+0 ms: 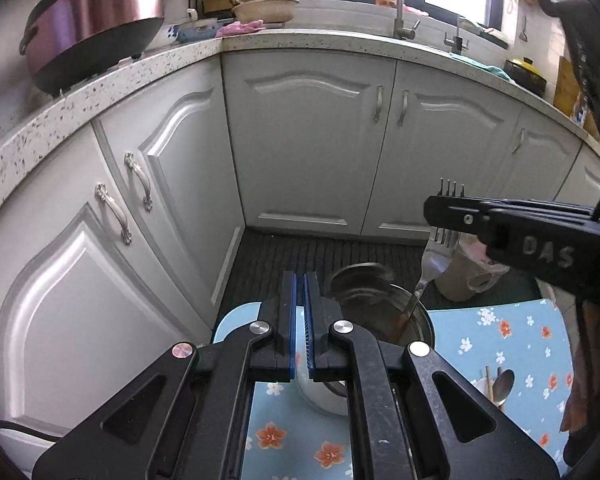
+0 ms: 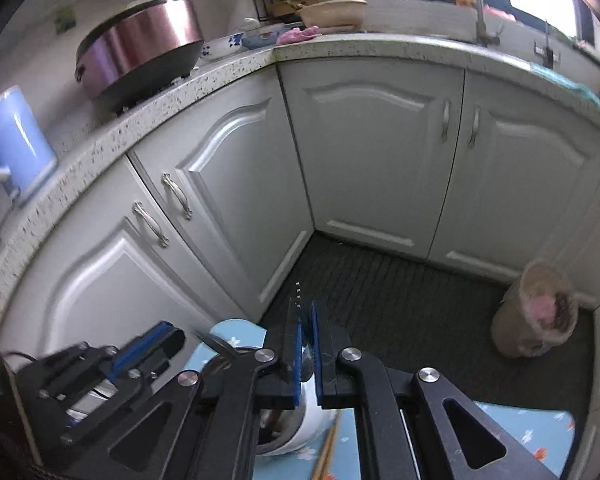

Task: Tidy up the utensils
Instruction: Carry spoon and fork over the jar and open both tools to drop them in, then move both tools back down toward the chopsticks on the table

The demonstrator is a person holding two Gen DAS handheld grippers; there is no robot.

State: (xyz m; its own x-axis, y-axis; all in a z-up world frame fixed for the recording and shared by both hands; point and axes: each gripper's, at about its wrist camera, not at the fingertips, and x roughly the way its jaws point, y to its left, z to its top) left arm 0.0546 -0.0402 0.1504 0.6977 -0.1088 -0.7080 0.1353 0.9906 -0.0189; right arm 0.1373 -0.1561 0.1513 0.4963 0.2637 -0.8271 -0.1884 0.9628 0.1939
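A steel-rimmed white utensil holder [image 1: 418,322] stands on a blue flowered tabletop [image 1: 500,332], with a large spoon [image 1: 356,276] upright in it. My right gripper [image 1: 434,216] reaches in from the right, shut on a metal fork [image 1: 434,262]; the tines point up past the fingers and the handle slants down into the holder. In the right wrist view the fork's tines [image 2: 298,294] poke out above the right gripper [image 2: 307,306], and the holder [image 2: 300,428] sits just below. My left gripper [image 1: 300,278] is shut and holds nothing, just left of the holder; its [image 2: 166,334] blue pad shows at lower left.
Another spoon and chopsticks [image 1: 500,386] lie on the tabletop at the right. White corner cabinets [image 1: 308,136] under a speckled counter hold a pink rice cooker [image 1: 96,20] and a blue kettle [image 2: 14,140]. A beige bin [image 2: 536,320] stands on the dark floor mat [image 2: 400,300].
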